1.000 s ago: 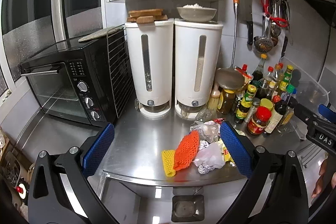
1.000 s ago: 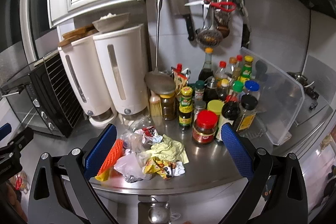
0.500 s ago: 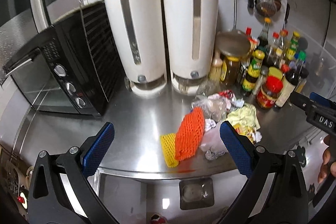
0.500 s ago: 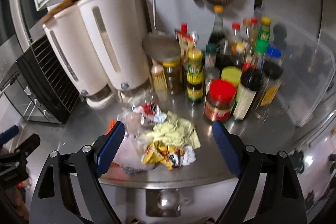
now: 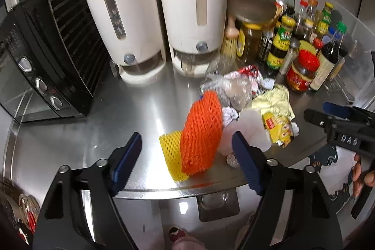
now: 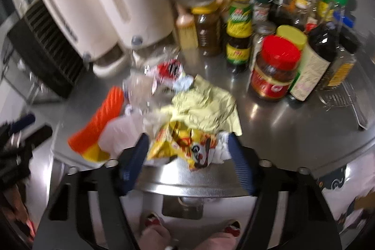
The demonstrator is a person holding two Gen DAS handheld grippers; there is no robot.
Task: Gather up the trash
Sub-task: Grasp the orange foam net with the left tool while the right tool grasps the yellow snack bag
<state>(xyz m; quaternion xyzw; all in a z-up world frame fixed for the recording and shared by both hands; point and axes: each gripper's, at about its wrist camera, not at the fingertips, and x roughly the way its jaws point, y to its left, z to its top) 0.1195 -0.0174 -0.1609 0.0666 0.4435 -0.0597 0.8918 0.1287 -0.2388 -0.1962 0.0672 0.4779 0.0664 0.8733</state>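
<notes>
A heap of trash lies near the front edge of the steel counter (image 5: 98, 123). It holds an orange foam net (image 5: 202, 132), a yellow foam net (image 5: 172, 156), a pale plastic bag (image 5: 248, 130), crumpled yellow paper (image 6: 206, 107) and a yellow snack wrapper (image 6: 185, 147). My left gripper (image 5: 187, 158) hangs over the foam nets, its jaws closing, the nets between the pads without touching them. My right gripper (image 6: 189, 156) is over the snack wrapper, jaws closing, pads either side of it and not pressing.
Two white dispensers (image 5: 192, 4) and a black toaster oven (image 5: 42, 43) stand behind and left. Several sauce bottles and a red-lidded jar (image 5: 302, 72) crowd the back right. A person's feet (image 6: 154, 222) show below the counter edge.
Both grippers have dropped toward the trash heap and tilted further down. Their jaws have narrowed. The heap now fills the space between the pads.
</notes>
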